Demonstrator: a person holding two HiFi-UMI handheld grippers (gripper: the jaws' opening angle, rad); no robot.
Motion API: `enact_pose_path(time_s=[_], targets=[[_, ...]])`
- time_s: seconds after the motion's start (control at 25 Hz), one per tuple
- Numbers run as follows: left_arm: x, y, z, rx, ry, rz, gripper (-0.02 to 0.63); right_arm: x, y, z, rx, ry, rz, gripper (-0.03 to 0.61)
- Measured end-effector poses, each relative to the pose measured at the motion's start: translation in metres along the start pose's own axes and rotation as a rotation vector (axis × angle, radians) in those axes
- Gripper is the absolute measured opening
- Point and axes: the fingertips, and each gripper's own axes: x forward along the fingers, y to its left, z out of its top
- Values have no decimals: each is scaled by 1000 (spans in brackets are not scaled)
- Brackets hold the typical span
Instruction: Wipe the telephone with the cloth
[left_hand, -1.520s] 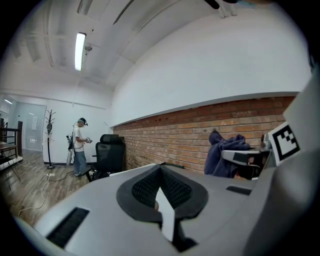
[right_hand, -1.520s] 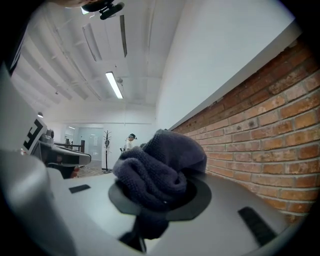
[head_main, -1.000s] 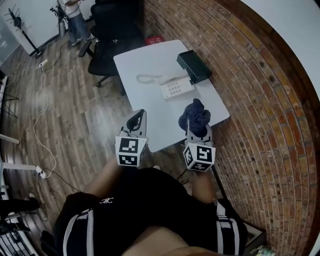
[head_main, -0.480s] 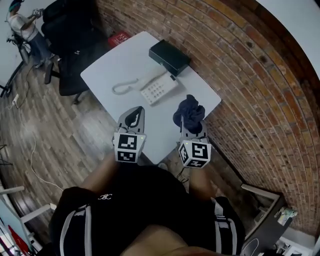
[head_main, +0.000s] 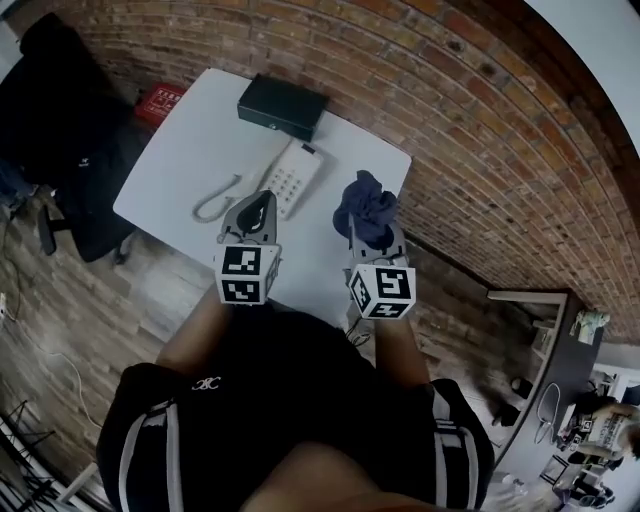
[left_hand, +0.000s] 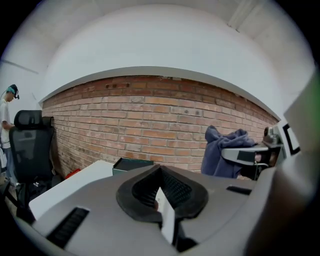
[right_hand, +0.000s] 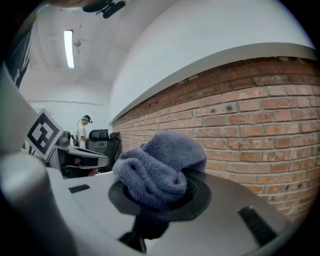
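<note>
The white telephone lies on the white table, with its handset off the base to the left. My left gripper hovers just in front of the phone and handset, jaws shut and empty; in its own view the phone is hidden below the jaws. A bunched blue cloth rises out of my right gripper, which is shut on it to the right of the phone, over the table's right part. In the right gripper view the cloth fills the jaws.
A black box sits at the table's far edge against the brick wall, also seen as the box from the left. A black office chair and a red item stand left. A person stands far off.
The head view has swung so the table sits straight ahead by the wall. Both grippers have come forward over the table toward the telephone. The right still holds the cloth.
</note>
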Motion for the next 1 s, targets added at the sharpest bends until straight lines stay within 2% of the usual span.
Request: enact_pose_path(time_s=[0.2,0.44,0.56,0.84,1.0], targets=[[2,25,-5,-5,6,-62,-8,21,23,-10,25,18,-40,66],[3,53,3,4,-2,-106,-8,59,46,-10,94,23,-28,66],[-1,70,6,-8,-14,-95,-8,86,51,-12,132,42,-11,66],[-3,109,9,-28,-42,-33,-8,154,59,-20,141,85,16,66],[-3,119,12,-29,-53,-15,-8,190,52,-34,173,136,-2,66]])
